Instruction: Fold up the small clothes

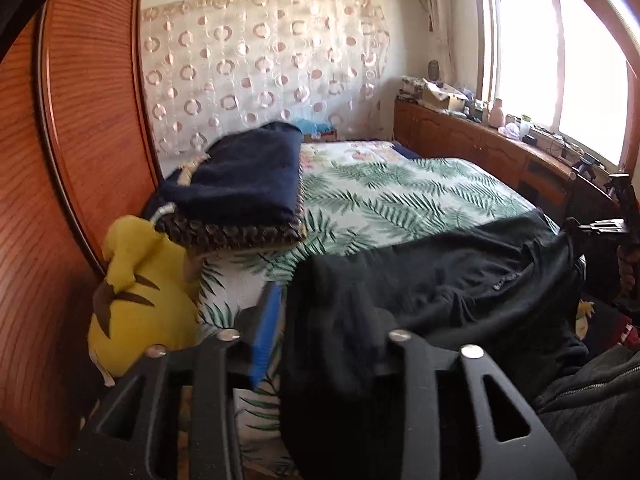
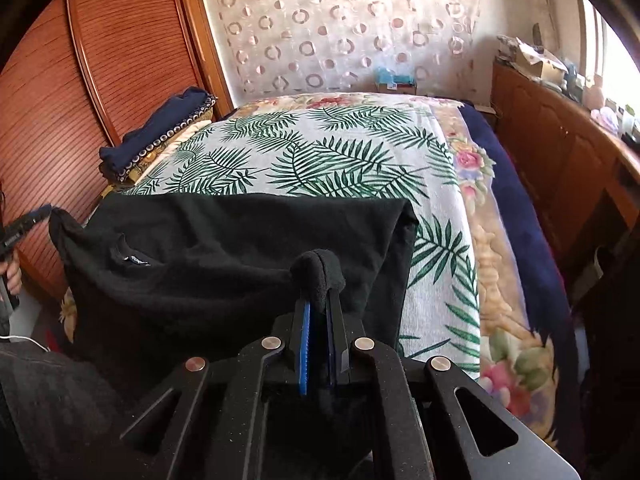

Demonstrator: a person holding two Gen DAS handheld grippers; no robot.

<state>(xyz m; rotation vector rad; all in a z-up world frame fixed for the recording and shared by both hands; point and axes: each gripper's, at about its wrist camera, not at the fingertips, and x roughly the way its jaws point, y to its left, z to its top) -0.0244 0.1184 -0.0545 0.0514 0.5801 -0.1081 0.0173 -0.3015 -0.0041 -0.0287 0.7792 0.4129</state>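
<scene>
A black garment [image 2: 224,248] lies spread across the near end of the bed, over the palm-leaf cover [image 2: 304,152]. My right gripper [image 2: 320,276] is shut on a bunched edge of the black garment, which sticks up between the blue pads. In the left wrist view the same garment [image 1: 432,280] drapes over my left gripper [image 1: 316,320]. Only its left blue pad [image 1: 266,332] shows, and the cloth hides the other finger. In the right wrist view the left gripper [image 2: 36,216] holds the garment's far left corner.
A folded navy blanket [image 1: 240,188] and a yellow plush toy [image 1: 140,292] sit at the bed's left side against the wooden wardrobe [image 1: 80,120]. A wooden cabinet [image 1: 480,140] with clutter runs under the window on the right. Dark clothing [image 1: 592,408] lies at lower right.
</scene>
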